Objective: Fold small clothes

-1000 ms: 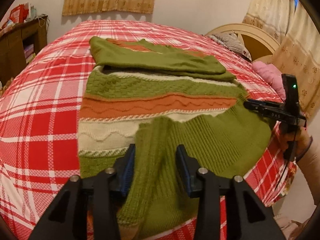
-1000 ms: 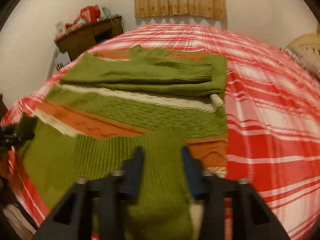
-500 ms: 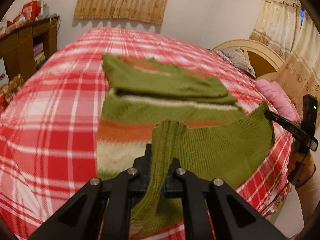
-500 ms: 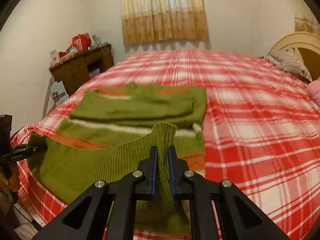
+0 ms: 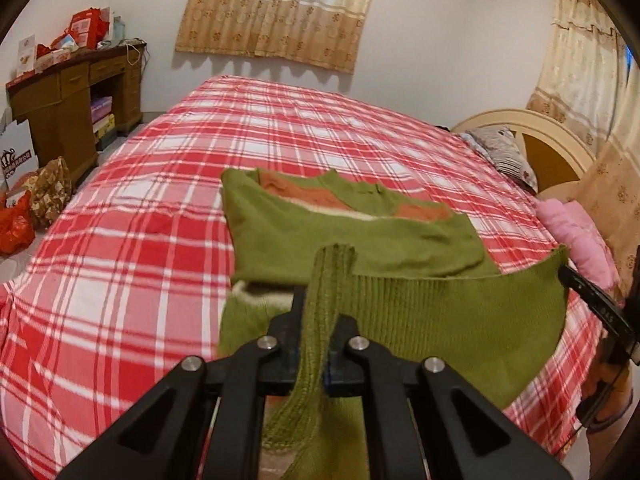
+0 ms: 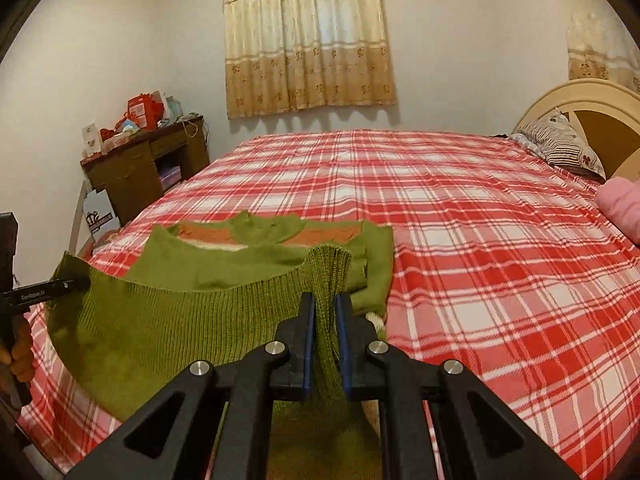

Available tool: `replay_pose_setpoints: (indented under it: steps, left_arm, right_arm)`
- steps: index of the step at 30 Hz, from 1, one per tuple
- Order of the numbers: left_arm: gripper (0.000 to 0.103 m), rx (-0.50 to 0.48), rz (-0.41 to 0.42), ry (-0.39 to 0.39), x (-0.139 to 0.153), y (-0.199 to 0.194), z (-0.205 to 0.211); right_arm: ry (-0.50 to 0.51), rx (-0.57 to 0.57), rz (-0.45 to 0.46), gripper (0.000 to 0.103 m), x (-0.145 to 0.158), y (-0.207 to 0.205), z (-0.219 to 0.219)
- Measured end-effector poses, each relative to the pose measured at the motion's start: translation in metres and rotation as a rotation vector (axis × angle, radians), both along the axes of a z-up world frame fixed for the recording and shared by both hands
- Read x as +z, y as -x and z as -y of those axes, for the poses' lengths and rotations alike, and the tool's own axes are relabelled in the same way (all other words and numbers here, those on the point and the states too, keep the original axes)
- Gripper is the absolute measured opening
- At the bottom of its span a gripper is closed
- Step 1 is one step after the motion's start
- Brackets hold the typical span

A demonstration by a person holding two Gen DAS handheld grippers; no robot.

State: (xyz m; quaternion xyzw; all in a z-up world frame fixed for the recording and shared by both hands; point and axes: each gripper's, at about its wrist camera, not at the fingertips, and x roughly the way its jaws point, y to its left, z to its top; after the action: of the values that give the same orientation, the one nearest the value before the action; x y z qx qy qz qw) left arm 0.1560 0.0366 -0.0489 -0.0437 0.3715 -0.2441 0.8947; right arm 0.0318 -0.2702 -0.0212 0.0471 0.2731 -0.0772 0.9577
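Note:
A green knit sweater point(image 5: 320, 232) with orange and cream stripes lies on the red plaid bed, sleeves folded across its chest. It also shows in the right wrist view point(image 6: 248, 260). My left gripper point(image 5: 316, 320) is shut on the left corner of the sweater's ribbed hem. My right gripper point(image 6: 325, 320) is shut on the right hem corner. Both hold the hem point(image 5: 460, 320) lifted above the bed, stretched between them. The right gripper also shows in the left wrist view point(image 5: 568, 270), and the left gripper in the right wrist view point(image 6: 76, 283).
The red plaid bed point(image 6: 460, 220) stretches far ahead of the sweater. A wooden desk point(image 6: 140, 172) with clutter stands at the far left. A headboard point(image 6: 592, 108), a patterned pillow point(image 6: 560, 148) and a pink pillow point(image 5: 576, 236) are on the right.
Both grippers closed on the hem corners and raised the hem off the bed, carrying it forward over the sweater's lower body, which is now largely hidden behind it.

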Motion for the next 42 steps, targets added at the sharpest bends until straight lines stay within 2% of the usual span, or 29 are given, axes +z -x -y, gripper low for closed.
replay_pose_setpoints:
  steps: [18,31,35,41,42]
  left_arm:
    - [0.006,0.076,-0.016,0.007,0.011,-0.097,0.029]
    - [0.005,0.137,-0.003,-0.013,0.013,-0.169,0.05]
    - [0.005,0.173,-0.027,-0.011,-0.003,-0.196,0.059]
    - [0.006,0.236,-0.073,-0.11,-0.051,-0.221,0.073]
    - [0.006,0.241,-0.08,-0.116,-0.056,-0.223,0.073]
  right_arm:
    - [0.048,-0.018,-0.045,0.009,0.002,-0.103,0.025]
    - [0.087,-0.05,-0.072,0.009,-0.002,-0.203,0.048]
    - [0.095,-0.079,-0.086,0.009,-0.02,-0.232,0.059]
    - [0.136,-0.123,-0.183,0.009,-0.076,-0.258,0.073]
    - [0.117,-0.13,-0.214,0.009,-0.082,-0.261,0.078]
